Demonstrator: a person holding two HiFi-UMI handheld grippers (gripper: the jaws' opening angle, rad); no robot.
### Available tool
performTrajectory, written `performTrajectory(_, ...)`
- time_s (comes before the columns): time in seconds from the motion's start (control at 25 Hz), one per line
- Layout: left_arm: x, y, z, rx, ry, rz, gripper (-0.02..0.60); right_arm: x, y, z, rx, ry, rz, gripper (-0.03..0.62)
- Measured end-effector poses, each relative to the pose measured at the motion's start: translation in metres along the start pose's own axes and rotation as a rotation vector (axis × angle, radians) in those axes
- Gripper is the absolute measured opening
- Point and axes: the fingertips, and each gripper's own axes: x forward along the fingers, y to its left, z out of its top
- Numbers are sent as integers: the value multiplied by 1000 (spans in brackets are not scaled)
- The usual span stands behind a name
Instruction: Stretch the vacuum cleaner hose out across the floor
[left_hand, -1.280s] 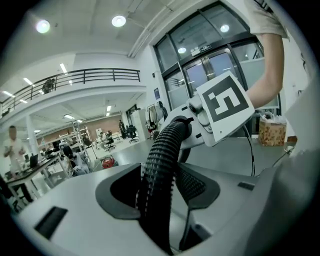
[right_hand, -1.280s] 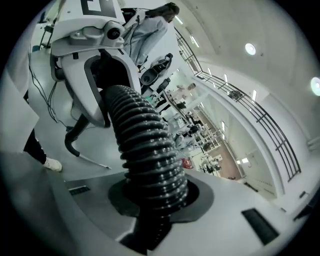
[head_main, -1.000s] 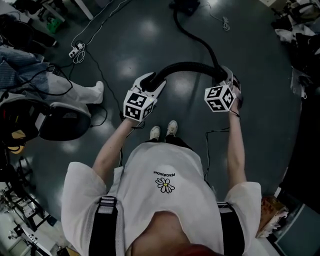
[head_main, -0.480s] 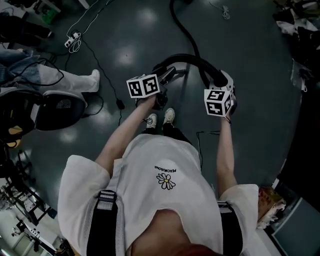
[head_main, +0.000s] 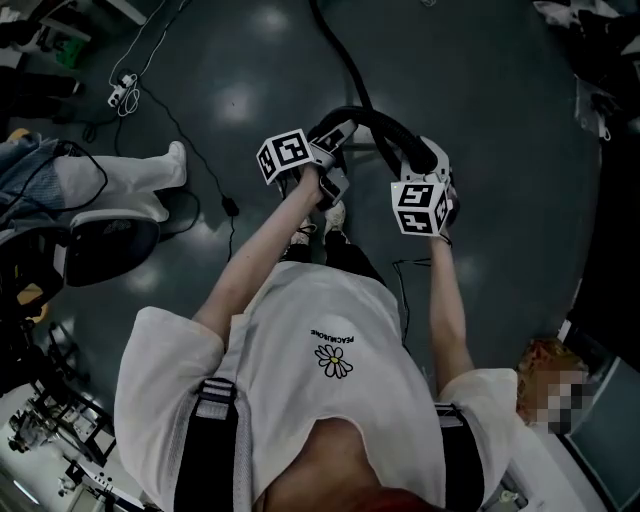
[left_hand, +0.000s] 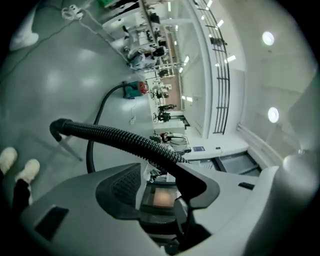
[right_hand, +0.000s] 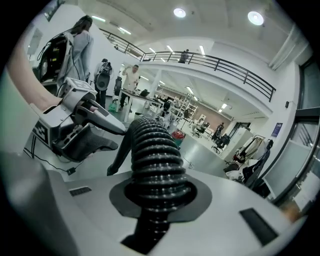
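A black ribbed vacuum hose (head_main: 385, 124) arcs between my two grippers at waist height above the dark floor. Its smooth end cuff (left_hand: 192, 176) sits between the jaws of my left gripper (head_main: 338, 132), which is shut on it. My right gripper (head_main: 432, 153) has the ribbed hose (right_hand: 156, 165) running through its jaws, which are closing and press on it. Beyond the right gripper the hose (head_main: 340, 50) trails away over the floor to the teal and red vacuum cleaner (left_hand: 133, 90). In the right gripper view the left gripper (right_hand: 85, 125) is close by on the left.
A seated person's leg with a white shoe (head_main: 172, 163) and a black chair (head_main: 105, 245) are at the left. A white power strip (head_main: 121, 86) and thin cables (head_main: 195, 140) lie on the floor. My own feet (head_main: 333, 214) are below the grippers. Clothes are piled at the upper right (head_main: 605, 40).
The two grippers have come closer together, so the hose arc between them is tighter. The left gripper has turned, its cube now facing up. The floor things have slid up and left in the view.
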Motion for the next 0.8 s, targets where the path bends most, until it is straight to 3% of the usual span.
performTrajectory(0.08, 6, 2, -5, -85, 0, -24, 199, -1, 1, -6, -4, 6, 6, 89)
performTrajectory(0.24, 16, 5, -10, -142, 6, -42, 199, -1, 3, -21, 2, 23, 28, 89)
performTrajectory(0.4, 23, -6, 4, -226, -52, -102, 199, 3, 6, -25, 27, 32, 48, 89)
performTrajectory(0.56, 36, -8, 14, -227, -46, -99, 199, 5, 9, -21, 9, 10, 58, 89)
performTrajectory(0.8, 41, 10, 30, -344, -110, -129, 201, 14, 23, -7, -43, -6, 139, 89)
